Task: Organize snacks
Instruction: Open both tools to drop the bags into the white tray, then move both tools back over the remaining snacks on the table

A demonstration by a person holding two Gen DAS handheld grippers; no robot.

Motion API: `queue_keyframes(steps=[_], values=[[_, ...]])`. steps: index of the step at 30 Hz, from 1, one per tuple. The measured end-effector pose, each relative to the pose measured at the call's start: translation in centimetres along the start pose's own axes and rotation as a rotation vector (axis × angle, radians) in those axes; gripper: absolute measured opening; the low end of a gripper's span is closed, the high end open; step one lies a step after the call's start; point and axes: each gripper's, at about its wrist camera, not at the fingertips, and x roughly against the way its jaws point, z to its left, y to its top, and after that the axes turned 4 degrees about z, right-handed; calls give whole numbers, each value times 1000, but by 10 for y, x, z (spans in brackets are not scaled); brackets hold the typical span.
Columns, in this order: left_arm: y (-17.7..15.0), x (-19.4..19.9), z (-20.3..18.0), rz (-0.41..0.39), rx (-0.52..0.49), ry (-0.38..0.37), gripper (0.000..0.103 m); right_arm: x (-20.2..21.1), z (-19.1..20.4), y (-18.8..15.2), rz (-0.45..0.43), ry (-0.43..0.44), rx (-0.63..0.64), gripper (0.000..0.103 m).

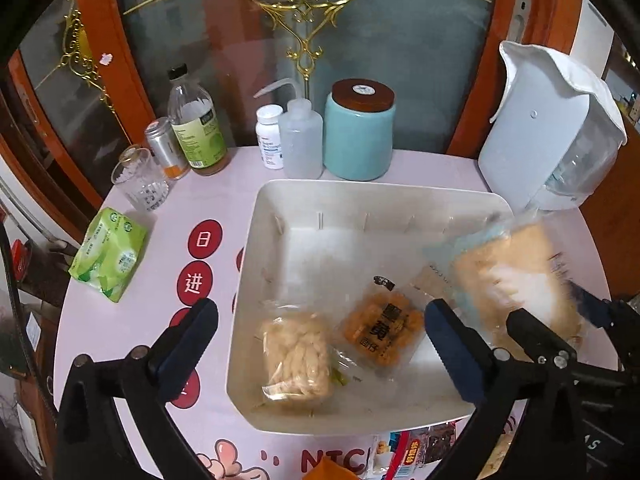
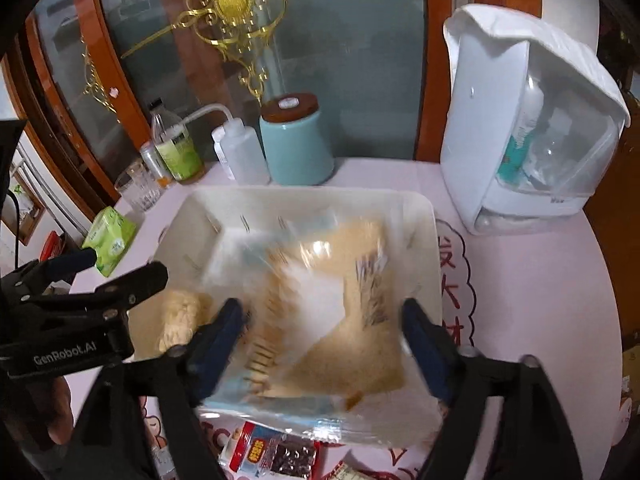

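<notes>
A white bin (image 1: 280,208) stands mid-table and holds a pale twisted-snack bag (image 1: 296,356) and an orange snack pack (image 1: 384,330). My left gripper (image 1: 320,336) is open and empty above the bin's near left. A large clear bag of tan bread (image 2: 320,304), blurred by motion, lies between the wide-apart fingers of my right gripper (image 2: 322,336) over the bin (image 2: 424,216); the same bag shows at the bin's right side in the left wrist view (image 1: 516,280). I cannot tell whether the pads touch it.
At the back stand a teal jar (image 1: 358,136), squeeze bottle (image 1: 300,136), pill bottle (image 1: 269,136), green-label bottle (image 1: 196,128), can and glass (image 1: 140,180). A white appliance (image 1: 548,128) is back right. A green tissue pack (image 1: 108,256) lies left. More snack packs (image 2: 272,456) lie near the front edge.
</notes>
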Motion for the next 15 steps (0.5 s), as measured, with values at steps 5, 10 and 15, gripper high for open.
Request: queue_keyframes(steps=[5, 10, 15], values=[[-6, 11, 1, -13, -4, 10, 102, 18, 7, 6, -71, -9, 36, 101], [-14, 28, 7, -22, 6, 0, 102, 36, 14, 1, -89, 16, 34, 101], [-30, 49, 16, -7, 24, -41, 102, 54, 20, -16, -89, 47, 31, 101]])
